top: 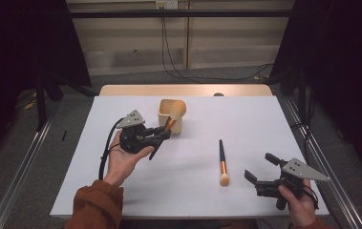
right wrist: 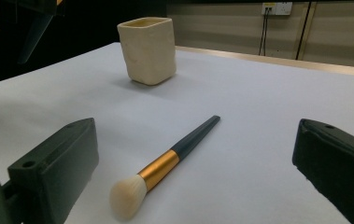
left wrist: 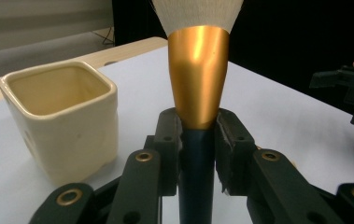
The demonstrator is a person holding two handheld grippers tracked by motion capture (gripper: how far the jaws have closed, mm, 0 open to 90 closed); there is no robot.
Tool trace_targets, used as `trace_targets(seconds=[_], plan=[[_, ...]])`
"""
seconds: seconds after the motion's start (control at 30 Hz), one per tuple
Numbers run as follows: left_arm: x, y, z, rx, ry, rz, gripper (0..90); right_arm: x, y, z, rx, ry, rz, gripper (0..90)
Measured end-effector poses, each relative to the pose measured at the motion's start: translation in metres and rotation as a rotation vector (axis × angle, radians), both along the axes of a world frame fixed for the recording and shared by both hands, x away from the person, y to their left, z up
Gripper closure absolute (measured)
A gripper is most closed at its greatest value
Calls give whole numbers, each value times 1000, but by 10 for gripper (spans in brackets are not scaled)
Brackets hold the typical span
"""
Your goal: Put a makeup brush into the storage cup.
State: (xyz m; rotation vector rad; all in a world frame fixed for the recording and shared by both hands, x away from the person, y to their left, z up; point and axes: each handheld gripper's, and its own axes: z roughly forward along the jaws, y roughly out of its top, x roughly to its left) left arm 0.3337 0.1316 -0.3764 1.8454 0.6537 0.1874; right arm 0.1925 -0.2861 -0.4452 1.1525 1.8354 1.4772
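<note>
My left gripper (top: 163,133) (left wrist: 198,128) is shut on the dark handle of a makeup brush (top: 174,114) (left wrist: 198,74) with a gold ferrule. It holds the pale bristles up beside the rim of a cream square cup (top: 169,119) (left wrist: 62,121) (right wrist: 147,49). A second brush (top: 222,162) (right wrist: 165,163) of the same kind lies flat on the white table (top: 245,119), bristles toward me. My right gripper (top: 260,168) (right wrist: 195,144) rests open at the near right, its jaws wide on either side of that lying brush and apart from it.
The table's wooden far edge (top: 188,89) runs behind the cup. Dark curtains and metal rails flank the table. Cables run across the floor beyond. In the left gripper view, the right gripper (left wrist: 347,88) shows at the far right.
</note>
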Motion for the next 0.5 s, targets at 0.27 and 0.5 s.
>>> trace_targets(seconds=[0.27, 0.5], plan=[[9, 0, 10, -32, -39, 21, 726, 0, 0, 0, 5, 2, -5, 0], [18, -1, 18, -41, -60, 33, 726, 0, 0, -1, 15, 1, -13, 0]])
